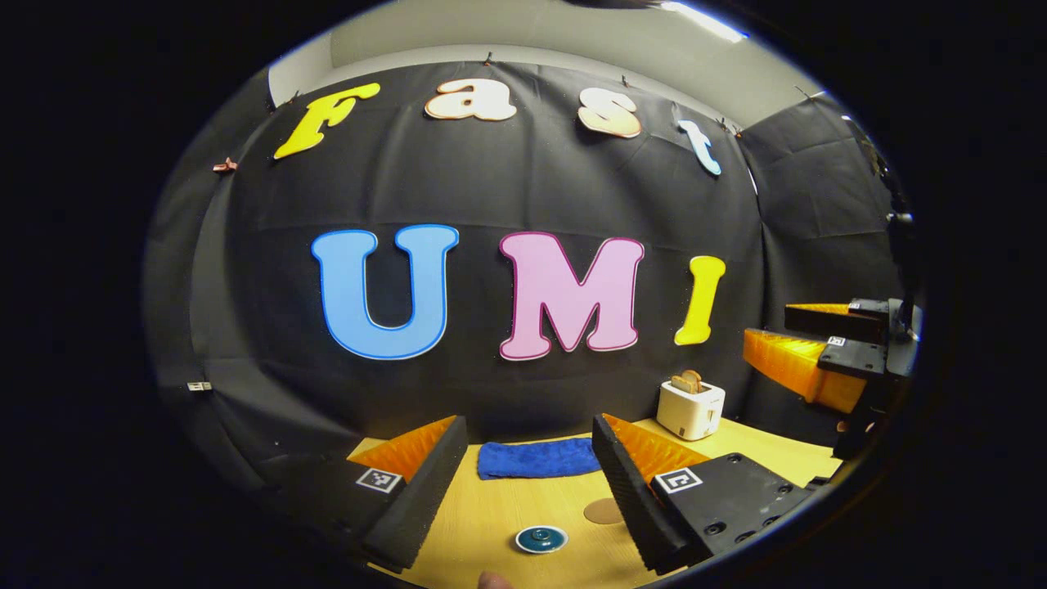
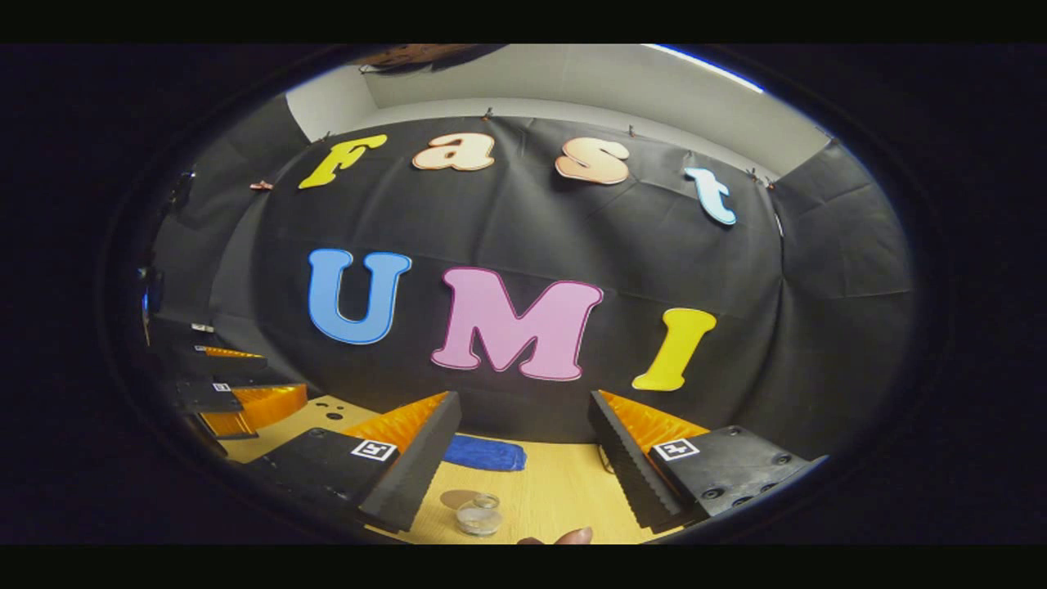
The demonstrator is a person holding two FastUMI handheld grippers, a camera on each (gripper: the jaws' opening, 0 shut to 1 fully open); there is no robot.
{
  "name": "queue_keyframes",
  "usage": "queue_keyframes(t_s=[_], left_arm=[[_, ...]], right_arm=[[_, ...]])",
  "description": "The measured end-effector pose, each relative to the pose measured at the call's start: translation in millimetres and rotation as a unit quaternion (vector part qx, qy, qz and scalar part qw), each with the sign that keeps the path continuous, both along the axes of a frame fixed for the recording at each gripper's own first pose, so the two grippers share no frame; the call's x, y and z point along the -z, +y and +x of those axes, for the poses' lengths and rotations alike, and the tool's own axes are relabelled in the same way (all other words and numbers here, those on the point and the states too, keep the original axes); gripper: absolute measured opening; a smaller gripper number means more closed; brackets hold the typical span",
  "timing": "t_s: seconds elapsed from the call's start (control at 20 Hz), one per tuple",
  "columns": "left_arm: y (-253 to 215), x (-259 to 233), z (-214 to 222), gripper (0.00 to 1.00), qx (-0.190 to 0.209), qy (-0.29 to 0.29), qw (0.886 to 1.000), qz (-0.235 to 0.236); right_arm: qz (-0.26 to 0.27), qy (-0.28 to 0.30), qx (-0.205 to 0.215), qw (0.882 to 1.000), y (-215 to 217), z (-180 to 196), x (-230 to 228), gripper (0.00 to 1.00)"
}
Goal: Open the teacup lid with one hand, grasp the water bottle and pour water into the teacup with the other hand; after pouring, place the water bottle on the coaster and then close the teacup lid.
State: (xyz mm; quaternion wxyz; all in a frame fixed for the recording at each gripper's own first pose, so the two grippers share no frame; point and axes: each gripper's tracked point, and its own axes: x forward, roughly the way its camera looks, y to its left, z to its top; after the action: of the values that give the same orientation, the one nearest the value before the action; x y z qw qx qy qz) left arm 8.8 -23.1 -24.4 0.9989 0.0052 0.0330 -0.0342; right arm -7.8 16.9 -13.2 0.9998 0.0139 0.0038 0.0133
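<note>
In the left gripper view, the teacup [image 1: 541, 539] shows from above as a teal lid with a white rim, low on the wooden table [image 1: 499, 507]. A round brown coaster [image 1: 604, 511] lies just to its right. My left gripper [image 1: 527, 429] hangs open above them, holding nothing. In the right gripper view, the clear water bottle [image 2: 478, 514] stands below and between the fingers of my open right gripper [image 2: 523, 401], with the coaster [image 2: 455, 496] partly behind it. Each gripper also appears in the other's view, the right gripper [image 1: 769, 325] at the right edge and the left gripper [image 2: 270, 376] at the left edge.
A folded blue towel [image 1: 538, 458] lies at the back of the table against the black wall. A white toaster [image 1: 691, 409] holding toast stands at the back right. A fingertip [image 2: 572, 536] pokes in at the bottom edge. The towel [image 2: 487, 452] lies beyond the bottle.
</note>
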Motion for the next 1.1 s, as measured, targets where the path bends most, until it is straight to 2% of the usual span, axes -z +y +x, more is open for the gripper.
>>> queue_keyframes(t_s=[0.25,0.55,0.85,0.95,1.0,1.1], left_arm=[[-24.1,29.3,14.3,0.96,0.005,0.036,0.999,0.019],[-14.8,78.8,19.0,0.97,-0.004,0.083,0.996,0.022],[-18.0,114.5,20.0,0.86,-0.002,0.101,0.995,0.024],[-20.9,121.7,18.7,0.77,0.003,0.112,0.994,0.016],[-23.3,123.9,18.4,0.7,0.004,0.12,0.993,0.01],[-23.6,128.9,16.3,0.64,-0.001,0.133,0.991,0.004]], right_arm=[[-0.002,0.026,-0.01,1.0,10.9,5.1,49.2,0.99],[-0.027,0.036,-0.016,0.999,28.8,11.8,121.8,0.96],[-0.025,0.055,-0.021,0.998,42.6,2.1,183.1,0.98],[-0.02,0.067,-0.024,0.997,43.9,-1.3,199.8,0.98],[-0.019,0.074,-0.025,0.997,42.9,-2.0,207.7,0.98],[-0.02,0.079,-0.029,0.996,41.6,-2.3,216.0,0.98]])
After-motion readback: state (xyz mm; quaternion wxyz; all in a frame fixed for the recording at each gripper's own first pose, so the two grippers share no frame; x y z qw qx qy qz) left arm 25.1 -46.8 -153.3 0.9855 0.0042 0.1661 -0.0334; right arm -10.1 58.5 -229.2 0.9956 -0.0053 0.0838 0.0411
